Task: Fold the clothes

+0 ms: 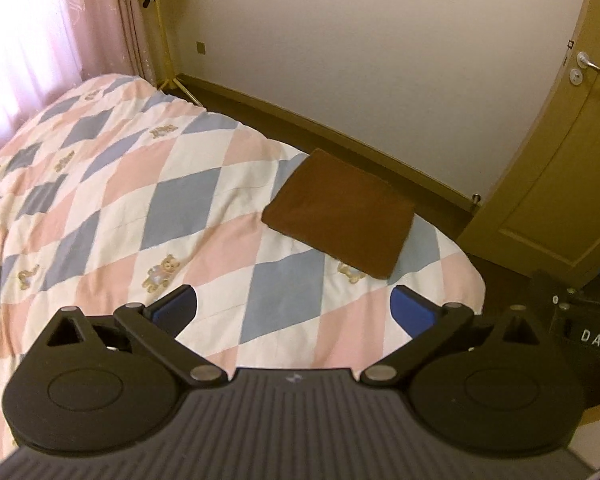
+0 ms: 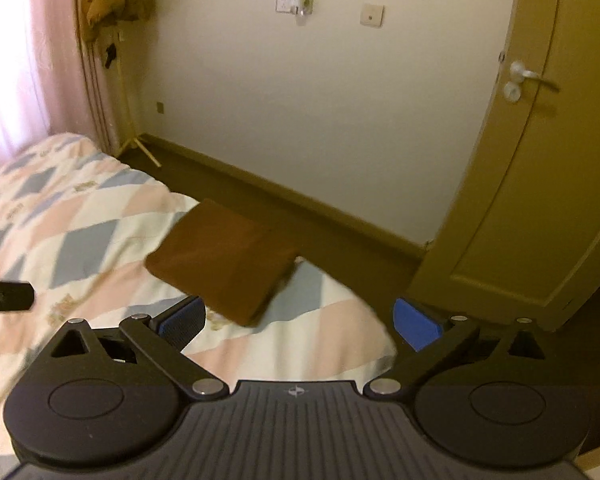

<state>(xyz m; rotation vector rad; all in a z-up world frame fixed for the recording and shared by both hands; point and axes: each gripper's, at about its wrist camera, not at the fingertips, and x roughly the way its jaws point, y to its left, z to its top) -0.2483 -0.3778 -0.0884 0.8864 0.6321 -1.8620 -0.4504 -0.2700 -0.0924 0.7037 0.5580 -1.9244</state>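
One view only: wall socket (image 2: 295,3) above folded cloth (image 2: 224,260).

A bed (image 1: 112,208) fills the left of the room, covered with a quilt of pink, blue and white diamonds with small teddy bears. Behind it hangs a pink curtain (image 1: 40,40), bright with daylight. The far wall (image 1: 340,60) is plain cream, with a dark skirting board (image 1: 320,128) along a dark floor (image 2: 320,240). Sockets (image 2: 296,4) sit high on the wall. At the right stands a yellowish door (image 1: 560,180) with a silver handle (image 1: 594,66)
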